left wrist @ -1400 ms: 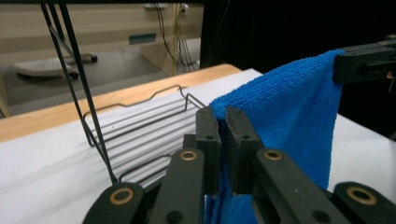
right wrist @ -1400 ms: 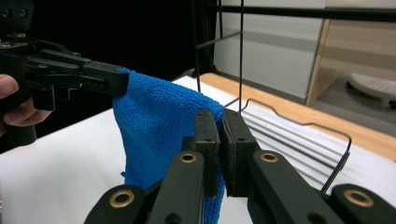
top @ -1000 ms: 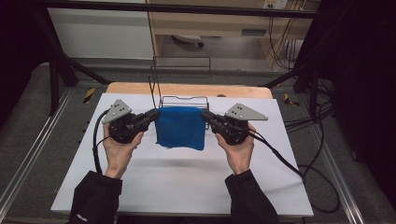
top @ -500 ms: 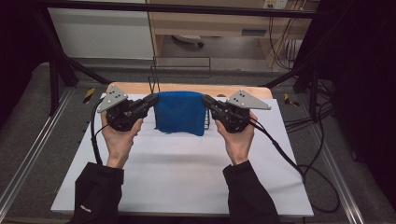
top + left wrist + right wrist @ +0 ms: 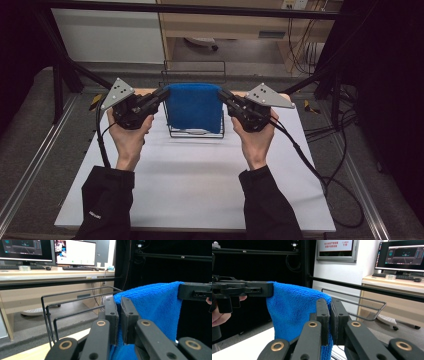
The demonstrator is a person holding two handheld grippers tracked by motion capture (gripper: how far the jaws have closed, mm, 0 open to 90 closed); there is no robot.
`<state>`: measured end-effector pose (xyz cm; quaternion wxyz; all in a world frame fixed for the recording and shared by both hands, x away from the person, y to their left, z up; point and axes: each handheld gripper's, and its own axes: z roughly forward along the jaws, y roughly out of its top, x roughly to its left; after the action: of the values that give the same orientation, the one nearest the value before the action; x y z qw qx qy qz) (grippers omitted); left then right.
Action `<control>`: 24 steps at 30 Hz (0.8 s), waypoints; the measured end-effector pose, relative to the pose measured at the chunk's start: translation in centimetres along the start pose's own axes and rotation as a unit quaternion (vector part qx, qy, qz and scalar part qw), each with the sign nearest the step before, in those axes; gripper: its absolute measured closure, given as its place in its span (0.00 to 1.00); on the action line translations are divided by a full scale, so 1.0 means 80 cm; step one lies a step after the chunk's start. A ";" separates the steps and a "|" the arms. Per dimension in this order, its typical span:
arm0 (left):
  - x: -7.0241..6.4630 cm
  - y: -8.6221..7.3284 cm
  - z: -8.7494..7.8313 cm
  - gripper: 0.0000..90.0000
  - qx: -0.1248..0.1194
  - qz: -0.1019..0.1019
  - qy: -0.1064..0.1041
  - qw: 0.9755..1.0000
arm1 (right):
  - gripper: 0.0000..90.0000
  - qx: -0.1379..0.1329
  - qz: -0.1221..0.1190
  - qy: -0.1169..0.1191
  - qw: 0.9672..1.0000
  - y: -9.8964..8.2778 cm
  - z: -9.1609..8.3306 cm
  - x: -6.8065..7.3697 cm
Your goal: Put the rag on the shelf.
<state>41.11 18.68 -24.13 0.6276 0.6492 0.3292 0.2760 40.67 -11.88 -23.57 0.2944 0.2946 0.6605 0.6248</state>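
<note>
White tabletop (image 5: 200, 190) from above: left gripper (image 5: 162, 95) and right gripper (image 5: 222, 96) hold a blue microfibre cloth (image 5: 194, 107) stretched between them over a black wire rack (image 5: 196, 131). Left gripper view: jaws clamped on the cloth's corner. Right gripper view: likewise; judged risk, hanging fabric snagging a wire.

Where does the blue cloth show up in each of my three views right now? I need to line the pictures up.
High view: the blue terry cloth hangs at upper centre, stretched between both grippers.
Left gripper view: it fills the right half, one top corner pinched between that gripper's fingers.
Right gripper view: it hangs left of centre, running to the near fingers.
Shared landmark: the black wire rack behind the cloth.
</note>
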 end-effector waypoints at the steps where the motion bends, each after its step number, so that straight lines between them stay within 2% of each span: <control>1: 0.000 0.001 0.001 0.94 -0.002 -0.006 -0.002 1.000 | 0.96 0.000 0.000 0.000 1.000 0.000 0.000 0.000; 12: 0.006 0.022 0.007 0.94 -0.026 -0.005 0.000 1.000 | 0.96 -0.022 0.005 -0.002 1.000 0.024 0.009 -0.007; 24: 0.007 0.055 0.013 0.94 -0.056 -0.002 0.004 0.998 | 0.96 -0.045 -0.003 -0.009 0.999 0.051 0.015 -0.011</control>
<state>42.64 18.47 -19.87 0.6624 0.6111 0.3172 0.2953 42.26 -11.60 -19.53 0.3151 0.2849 0.6294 0.6507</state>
